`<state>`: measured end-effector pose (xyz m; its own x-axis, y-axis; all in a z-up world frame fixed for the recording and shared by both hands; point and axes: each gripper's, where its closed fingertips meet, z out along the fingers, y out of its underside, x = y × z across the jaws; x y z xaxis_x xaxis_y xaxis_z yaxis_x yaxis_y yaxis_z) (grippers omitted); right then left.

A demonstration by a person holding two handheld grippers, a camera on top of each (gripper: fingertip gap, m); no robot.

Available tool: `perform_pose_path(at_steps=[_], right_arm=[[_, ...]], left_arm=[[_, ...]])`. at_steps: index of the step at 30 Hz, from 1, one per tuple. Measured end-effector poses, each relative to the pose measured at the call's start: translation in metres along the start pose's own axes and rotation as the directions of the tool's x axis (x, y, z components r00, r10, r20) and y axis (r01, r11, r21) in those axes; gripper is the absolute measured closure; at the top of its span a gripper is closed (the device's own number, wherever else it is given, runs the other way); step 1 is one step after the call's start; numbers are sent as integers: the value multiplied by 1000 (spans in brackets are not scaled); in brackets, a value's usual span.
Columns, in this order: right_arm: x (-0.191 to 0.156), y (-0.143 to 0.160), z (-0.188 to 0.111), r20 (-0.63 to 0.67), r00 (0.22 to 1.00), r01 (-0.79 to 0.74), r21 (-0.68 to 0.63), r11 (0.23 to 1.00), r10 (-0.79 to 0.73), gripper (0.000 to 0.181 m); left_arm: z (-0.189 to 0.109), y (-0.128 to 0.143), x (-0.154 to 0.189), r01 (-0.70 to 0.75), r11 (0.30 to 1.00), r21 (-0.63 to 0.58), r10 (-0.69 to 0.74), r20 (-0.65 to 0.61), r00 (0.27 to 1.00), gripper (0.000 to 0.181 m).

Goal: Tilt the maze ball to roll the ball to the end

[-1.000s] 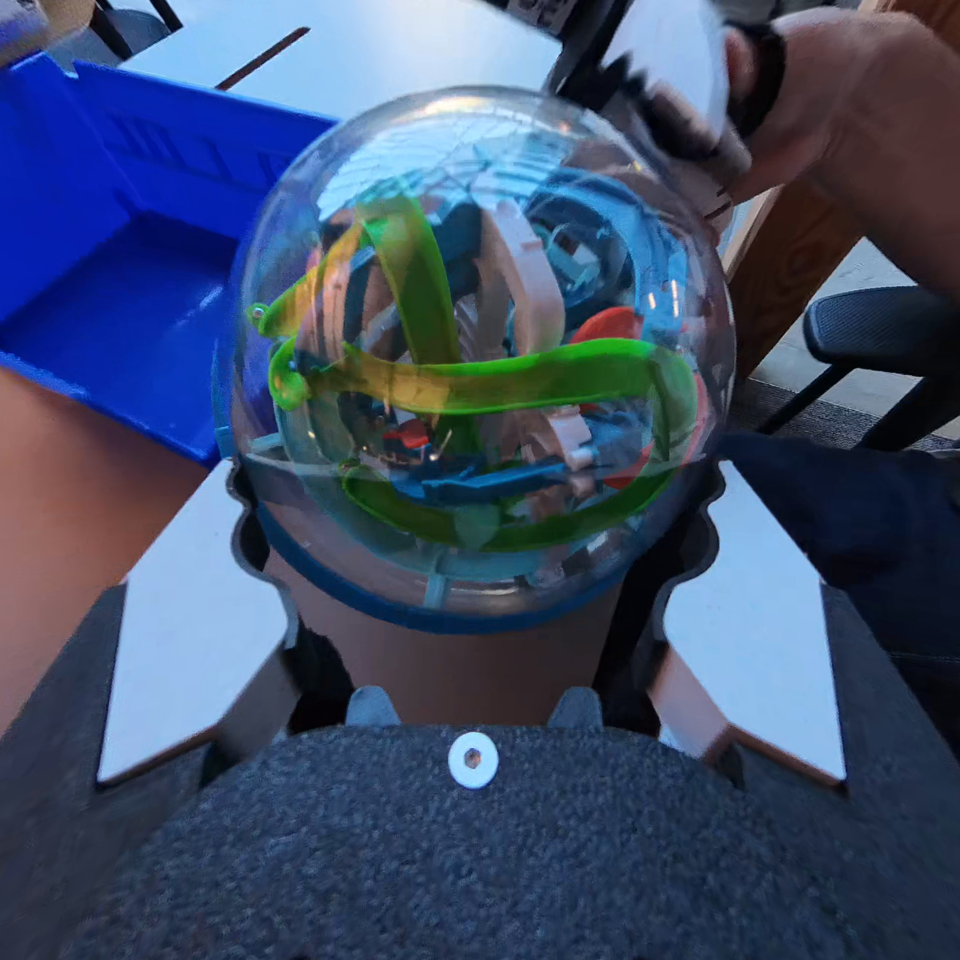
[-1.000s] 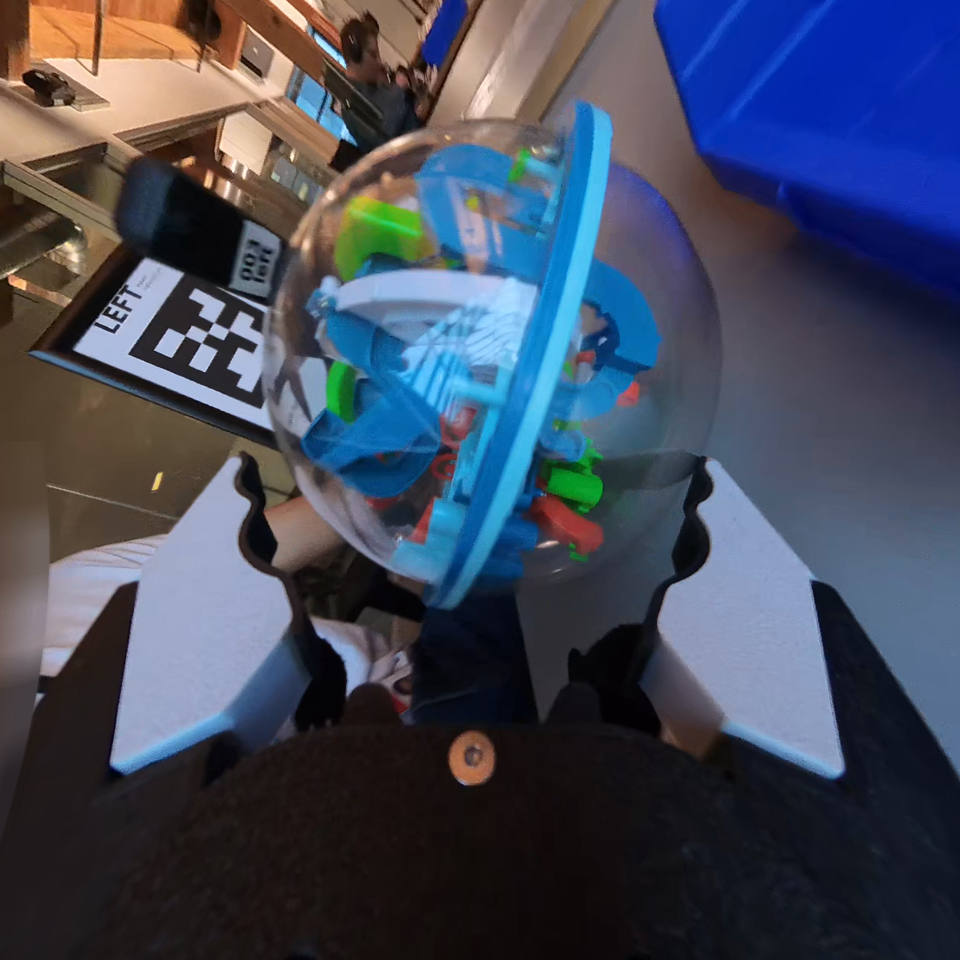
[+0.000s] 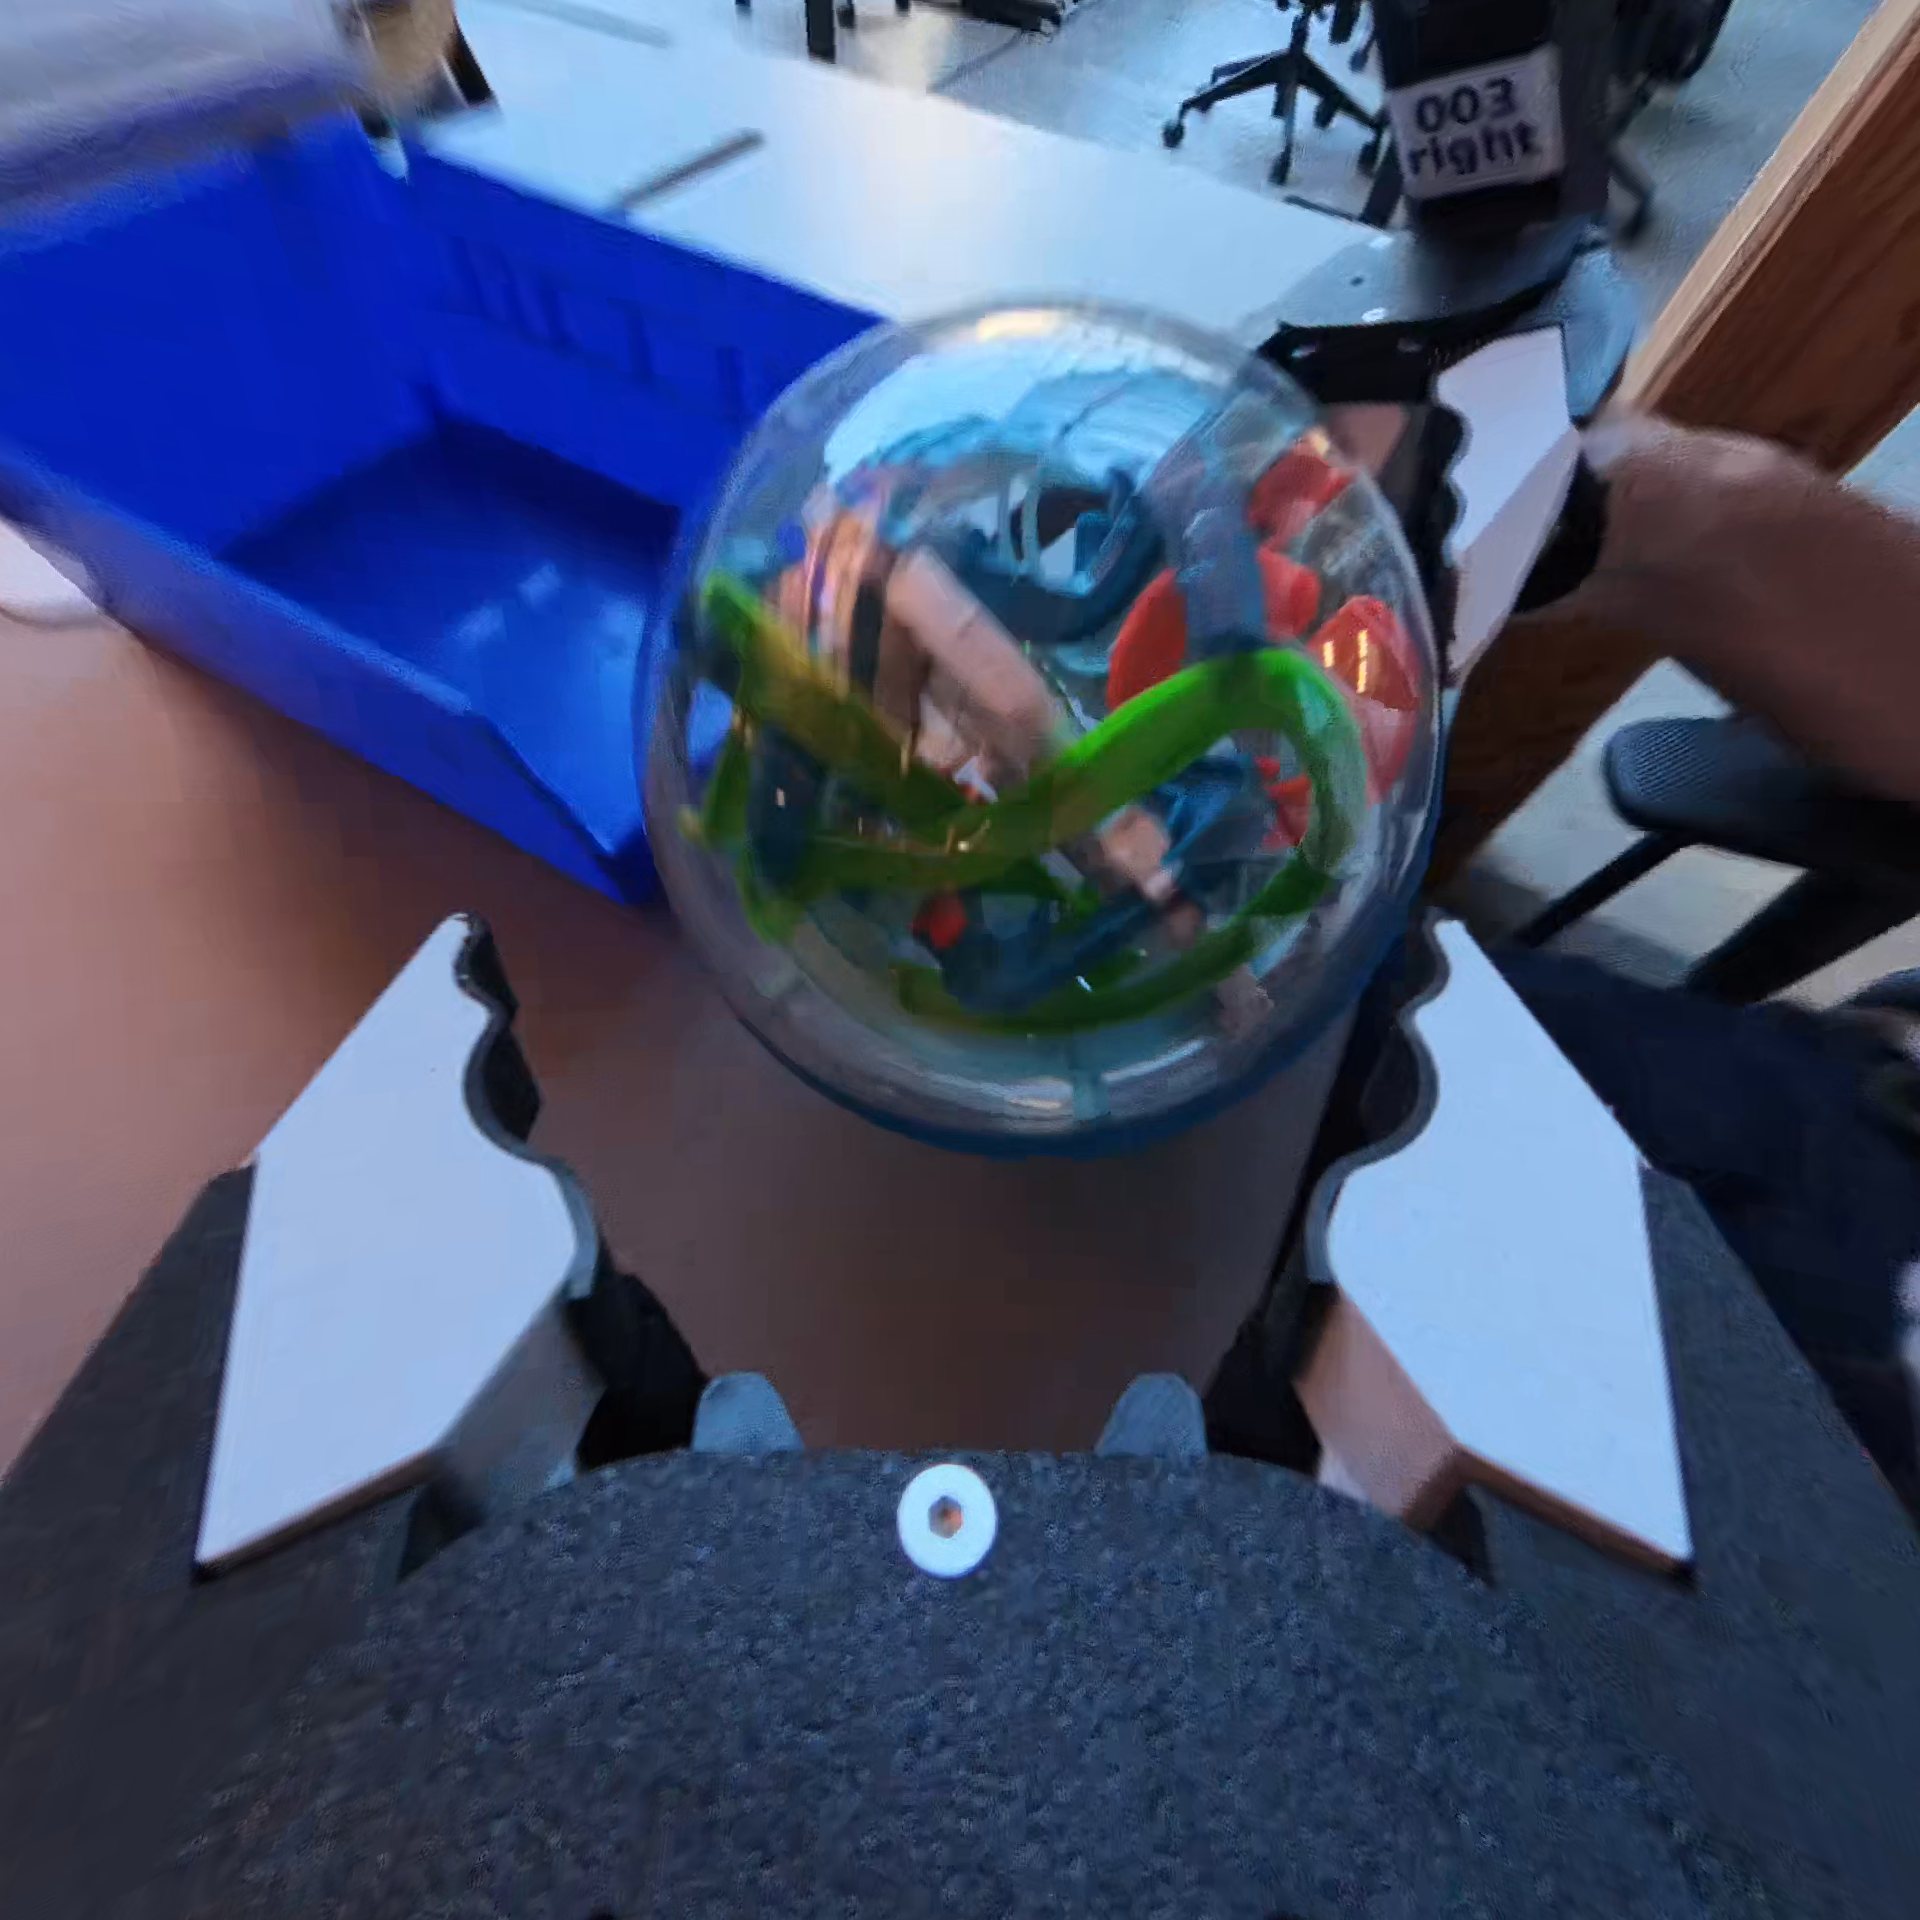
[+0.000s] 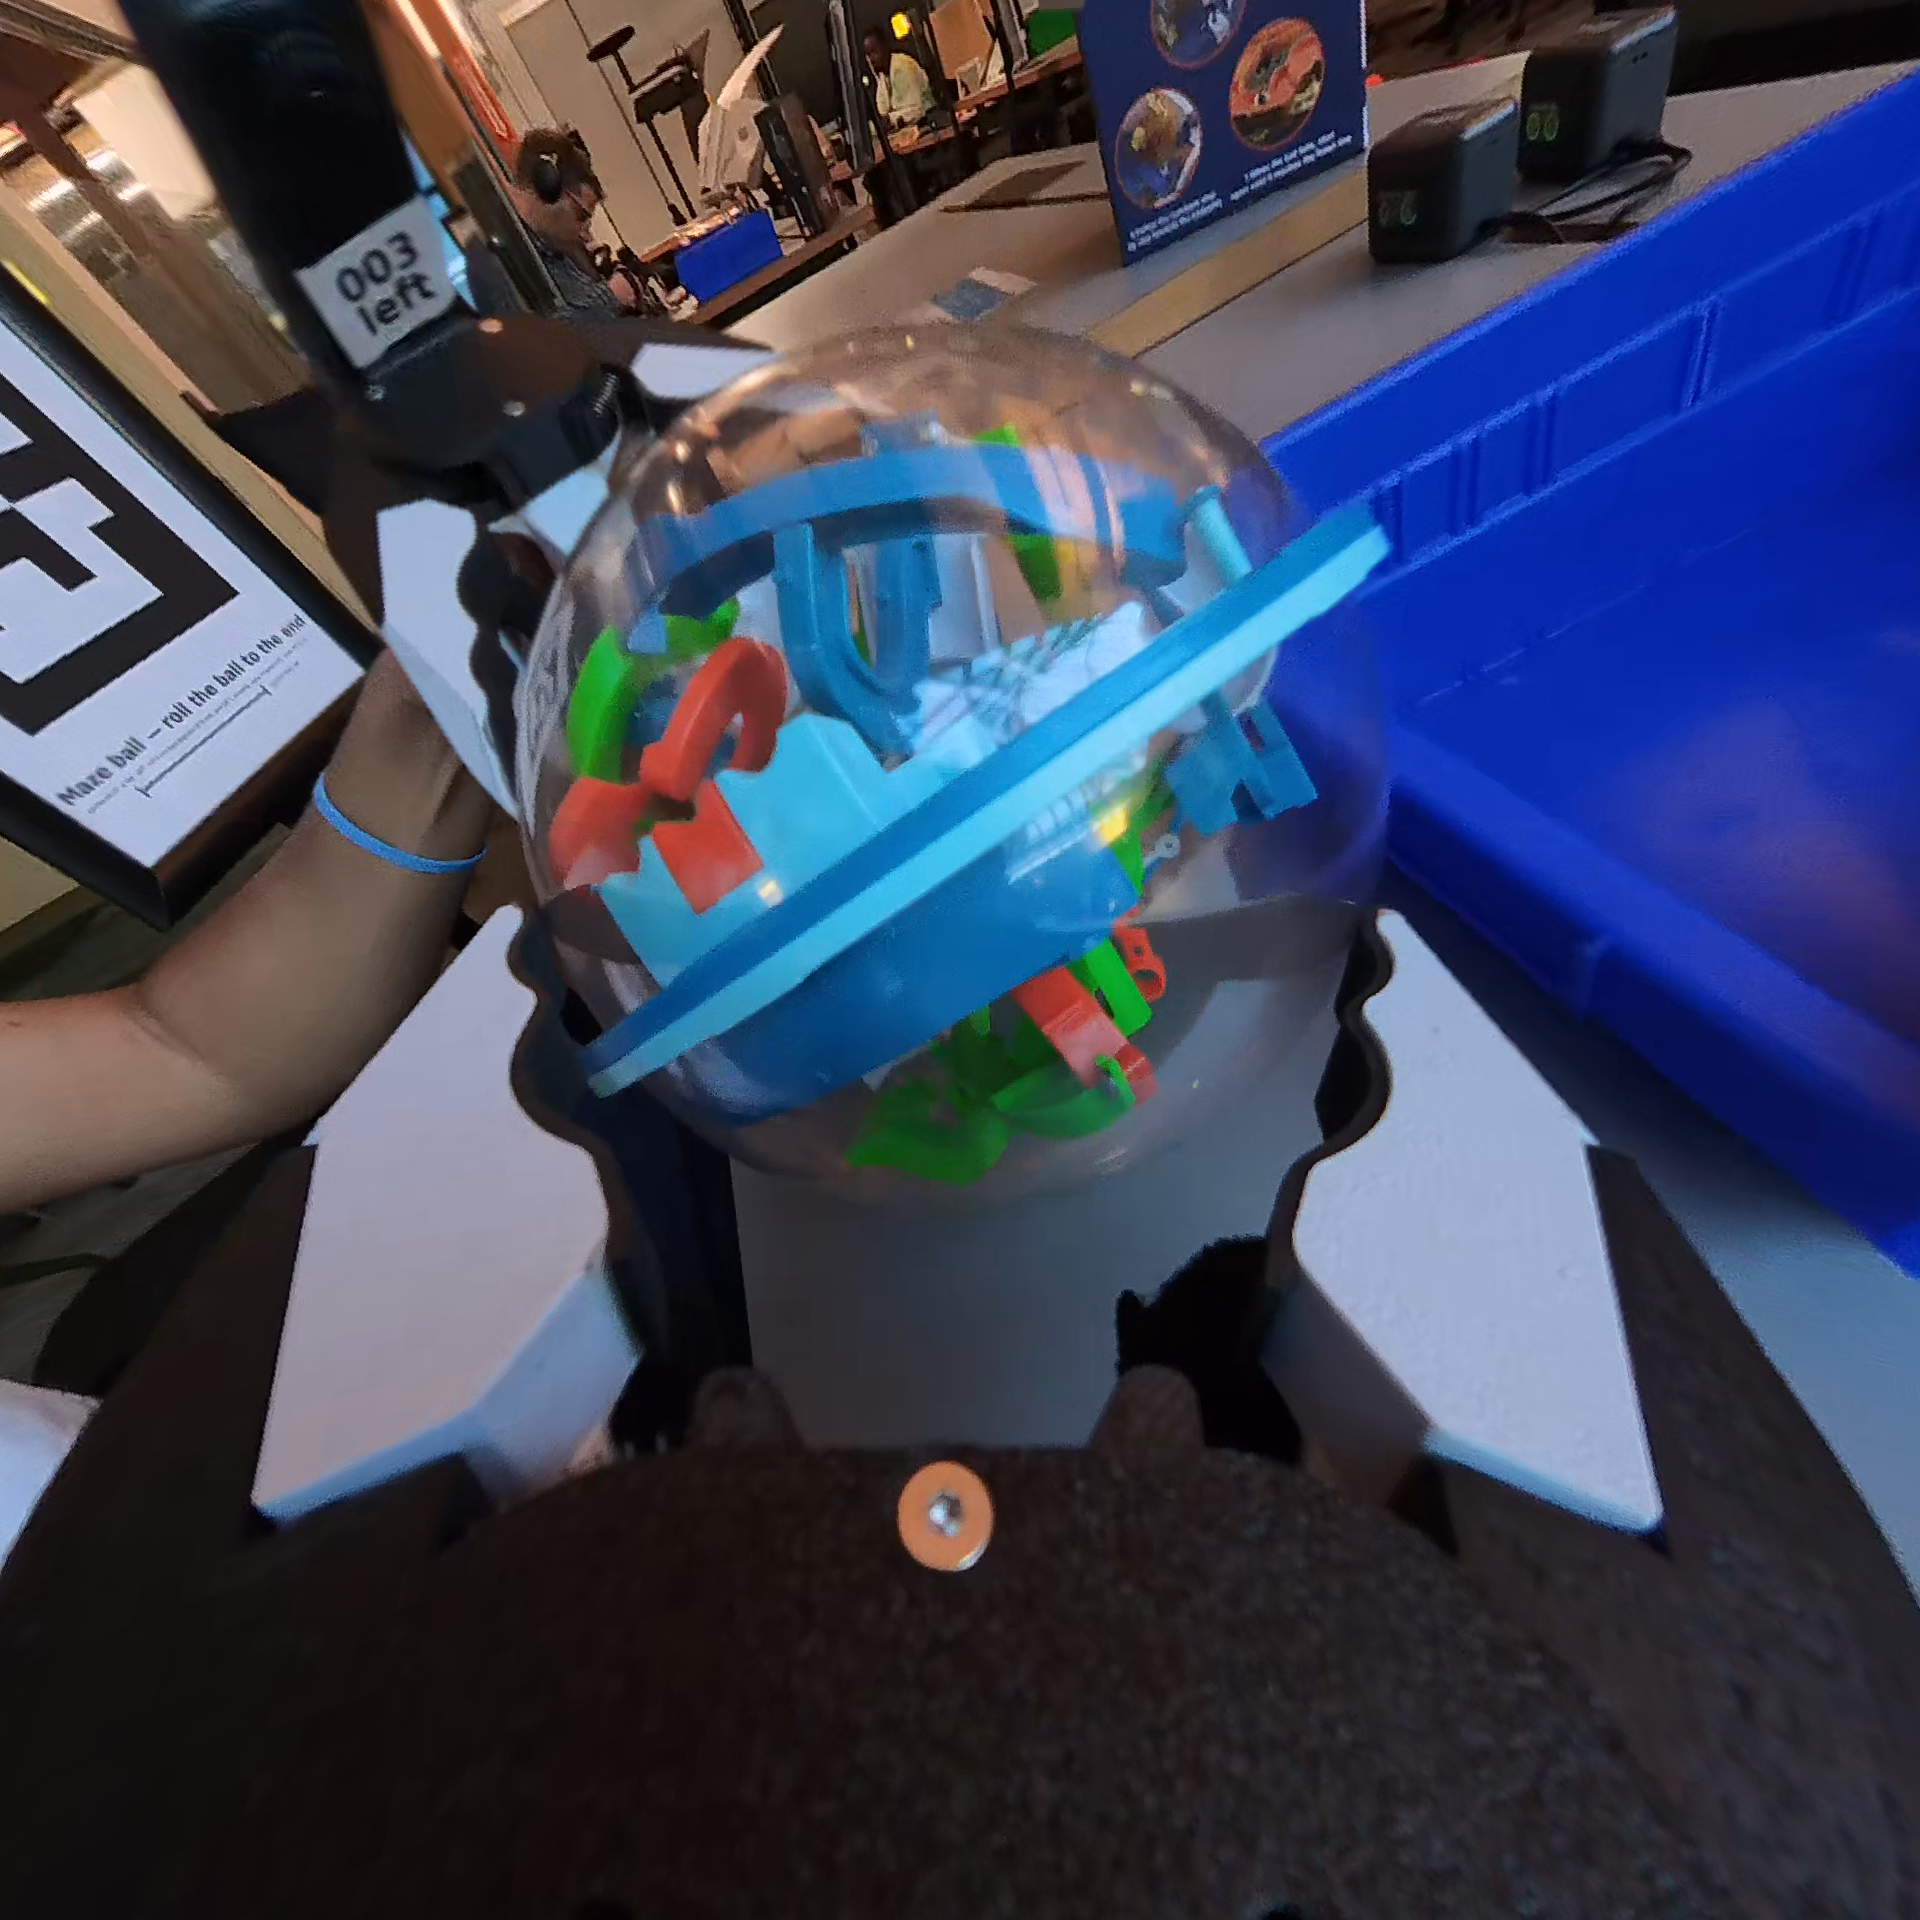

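A: Above the desk [image 4: 1039,1299], where is the maze ball [image 4: 935,748]?

B: Clenched between the right gripper [image 4: 940,997] jaws. Your left gripper [image 3: 945,997] jaws stand released, one touching. Tilt slowly; the smooth sphere may slip towards the blue bin [image 3: 343,540].

Each camera sits on its own gripper, looking forward along the two fingers. The left wrist view looks down and forward, very near the maze ball [image 3: 1039,727], with the blue bin [image 3: 343,499] behind left. The right wrist view faces roughly opposite, equally near the ball [image 4: 935,748], the bin [image 4: 1662,675] at right. Both share ball, bin and the opposite gripper: right gripper [image 3: 1496,457], left gripper [image 4: 499,540].
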<state>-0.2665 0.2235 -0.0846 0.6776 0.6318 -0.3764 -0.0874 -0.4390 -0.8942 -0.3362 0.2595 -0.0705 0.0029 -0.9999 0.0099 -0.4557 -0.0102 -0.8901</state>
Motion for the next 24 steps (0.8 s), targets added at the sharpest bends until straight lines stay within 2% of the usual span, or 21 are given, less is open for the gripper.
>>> perform_pose_path(at_steps=[2, 4, 6, 10, 13, 16, 19, 22, 24], right_arm=[[-5, -11, 5, 37, 999, 10, 28, 1000, -11, 41], [-12, -21, 9, 90, 995, 27, 59, 998, -32, 44], [-16, -21, 9, 126, 991, 32, 56, 998, -39, 43], [-10, -2, 0, 117, 988, 96, 23, 995, -98, 41], [-8, 18, 9, 122, 985, 131, -42, 991, -125, 32], [-4, 33, 32, 79, 977, 204, -103, 974, -196, 30], [1, 31, 46, 20, 979, 205, -107, 973, -204, 28], [-6, 26, 42, 38, 984, 177, -115, 978, -173, 28], [-13, 18, 34, 28, 973, 231, -110, 967, -229, 28]], left_arm=[[-1, -10, 0, -161, 987, -5, 161, 50, 986, 22], [5, -8, 9, -225, 973, -53, 224, -14, 974, 22], [12, 3, 14, -197, 971, -132, 185, -99, 978, 22], [11, 12, 6, -134, 978, -160, 115, -124, 986, 22], [10, 11, -1, -46, 995, -88, 33, -145, 989, 22], [11, 8, -6, 50, 999, -22, -53, -174, 983, 23], [10, 8, -10, 136, 991, -15, -136, -177, 975, 23], [7, 9, -6, 217, 976, 9, -211, -204, 956, 23], [5, 13, 3, 237, 971, 13, -227, -230, 946, 23]])
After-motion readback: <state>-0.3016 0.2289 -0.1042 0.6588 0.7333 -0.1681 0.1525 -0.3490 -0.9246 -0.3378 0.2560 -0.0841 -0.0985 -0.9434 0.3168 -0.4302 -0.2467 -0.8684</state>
